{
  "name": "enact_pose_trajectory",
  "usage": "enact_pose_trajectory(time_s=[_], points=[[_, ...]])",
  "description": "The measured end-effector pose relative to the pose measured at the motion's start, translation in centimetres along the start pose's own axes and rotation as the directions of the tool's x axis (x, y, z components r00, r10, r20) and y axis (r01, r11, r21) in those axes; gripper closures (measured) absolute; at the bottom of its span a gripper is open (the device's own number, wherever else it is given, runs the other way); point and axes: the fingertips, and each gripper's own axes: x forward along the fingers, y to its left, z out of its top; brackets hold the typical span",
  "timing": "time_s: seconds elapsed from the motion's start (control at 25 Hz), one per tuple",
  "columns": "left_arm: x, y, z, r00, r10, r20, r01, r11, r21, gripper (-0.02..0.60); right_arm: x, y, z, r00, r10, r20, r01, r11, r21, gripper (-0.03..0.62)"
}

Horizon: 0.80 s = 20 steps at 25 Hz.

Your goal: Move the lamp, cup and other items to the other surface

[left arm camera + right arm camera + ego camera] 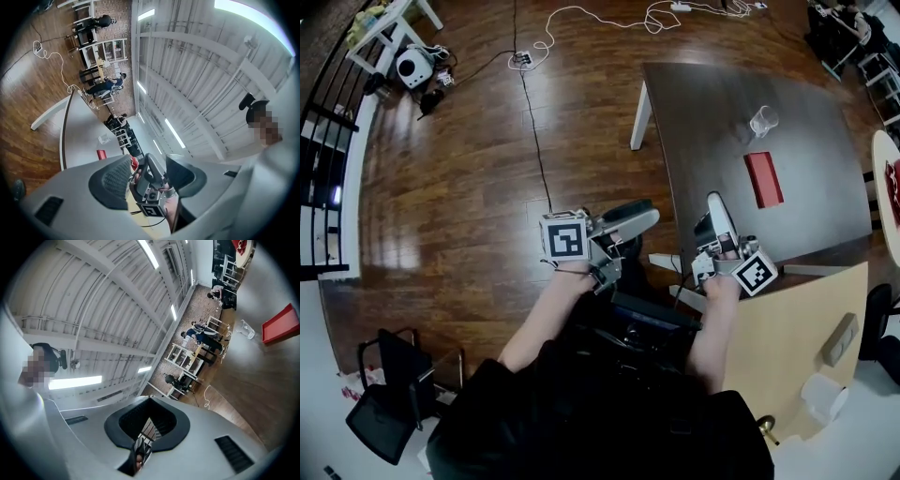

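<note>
Red item [762, 178], clear cup [763, 120] on table [722, 103], well beyond jaws

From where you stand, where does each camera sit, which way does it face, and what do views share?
Head view: on the person's head, looking steeply down at brown wood floor and dark grey table; forearms, left gripper, right gripper show.
Left gripper view: on the left gripper, facing across and up to the white ceiling; its open jaws frame the right gripper.
Right gripper view: on the right gripper, facing that ceiling; shut jaws.
Shared: all three see the table's clear plastic cup and flat red rectangular object.
</note>
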Motion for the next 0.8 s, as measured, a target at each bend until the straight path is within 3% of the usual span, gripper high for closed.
enact_pose_trajectory(time_s=[0.36,0.8], points=[[7.0,4.3,8.0,0.997,0.072,0.004,-0.072,0.997,0.026,0.345,8.0,-7.2,6.8,0.999,0.034,-0.007,-0.033,0.997,0.066,0.585],[12.8,7.2,12.4,0.991,0.129,-0.039,-0.127,0.991,0.047,0.345,11.8,-13.2,11.9,0.999,0.040,0.035,-0.044,0.991,0.127,0.585]])
